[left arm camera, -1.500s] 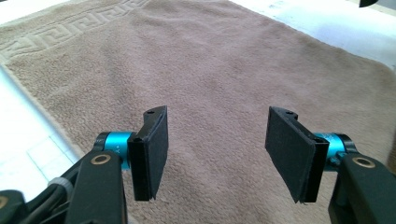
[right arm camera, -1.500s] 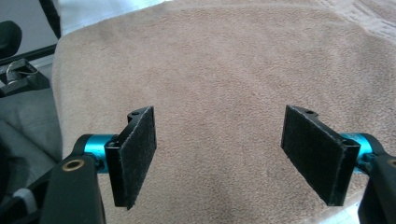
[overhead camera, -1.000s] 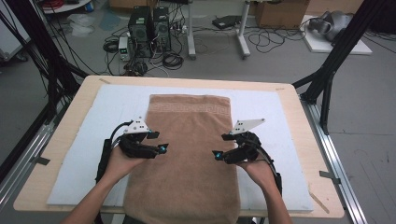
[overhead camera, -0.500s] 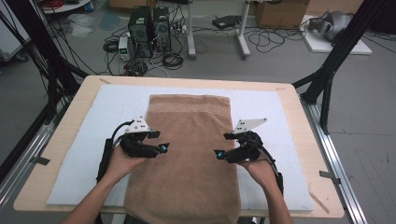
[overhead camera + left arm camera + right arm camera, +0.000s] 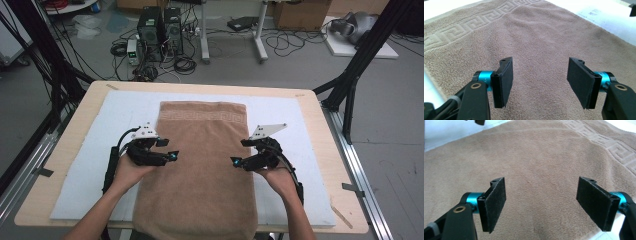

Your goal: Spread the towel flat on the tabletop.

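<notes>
So I've got the brown towel point(image 5: 200, 165) spread flat on the white mat point(image 5: 85, 165) that covers the wooden table point(image 5: 320, 130). Its patterned band is at the far end from me and the near end hangs a bit over the table's front edge.

My left gripper point(image 5: 170, 156) sits at the towel's left edge, about halfway along its length, pointing in toward the middle. My right gripper point(image 5: 235, 161) mirrors it at the towel's right edge, also aimed inward. They're well apart, with a wide stretch of towel between them.

Both sets of jaws are spread apart with nothing between the pads. In the left gripper view point(image 5: 539, 82) I'm looking across plain terry cloth, with the key-pattern border running off toward the upper left. In the right gripper view point(image 5: 541, 205) it's the same deal, with the border up in the right corner. The pads hover just over the fabric and aren't pinching any of it.
</notes>
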Tool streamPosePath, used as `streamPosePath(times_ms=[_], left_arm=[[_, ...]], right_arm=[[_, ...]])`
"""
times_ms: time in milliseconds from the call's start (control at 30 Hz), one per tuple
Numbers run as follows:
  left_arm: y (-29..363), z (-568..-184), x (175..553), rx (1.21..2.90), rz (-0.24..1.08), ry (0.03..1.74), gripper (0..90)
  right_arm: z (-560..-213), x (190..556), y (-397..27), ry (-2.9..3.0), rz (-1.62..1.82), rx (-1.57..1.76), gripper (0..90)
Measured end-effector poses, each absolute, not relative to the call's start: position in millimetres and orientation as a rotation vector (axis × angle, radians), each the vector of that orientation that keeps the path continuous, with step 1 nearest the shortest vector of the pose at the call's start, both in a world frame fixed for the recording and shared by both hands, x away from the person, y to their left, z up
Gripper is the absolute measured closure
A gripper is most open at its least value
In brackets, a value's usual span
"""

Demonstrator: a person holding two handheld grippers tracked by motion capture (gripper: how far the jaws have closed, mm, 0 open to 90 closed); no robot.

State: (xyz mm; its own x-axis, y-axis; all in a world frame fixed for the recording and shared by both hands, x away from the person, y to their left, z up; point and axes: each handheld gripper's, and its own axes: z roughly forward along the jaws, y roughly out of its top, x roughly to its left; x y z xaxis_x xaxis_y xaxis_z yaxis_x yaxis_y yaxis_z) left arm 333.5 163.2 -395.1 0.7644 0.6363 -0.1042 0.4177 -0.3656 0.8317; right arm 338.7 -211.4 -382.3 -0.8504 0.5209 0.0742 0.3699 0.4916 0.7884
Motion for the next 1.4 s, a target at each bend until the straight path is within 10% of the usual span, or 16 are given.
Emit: streamPosePath(times_ms=[1400], left_arm=[[160.0,-407.3,350.7,1.929,0.384,0.854,37.0]], right_arm=[[-393.0,350.9,-182.5,2.546,1.194,0.857,21.6]])
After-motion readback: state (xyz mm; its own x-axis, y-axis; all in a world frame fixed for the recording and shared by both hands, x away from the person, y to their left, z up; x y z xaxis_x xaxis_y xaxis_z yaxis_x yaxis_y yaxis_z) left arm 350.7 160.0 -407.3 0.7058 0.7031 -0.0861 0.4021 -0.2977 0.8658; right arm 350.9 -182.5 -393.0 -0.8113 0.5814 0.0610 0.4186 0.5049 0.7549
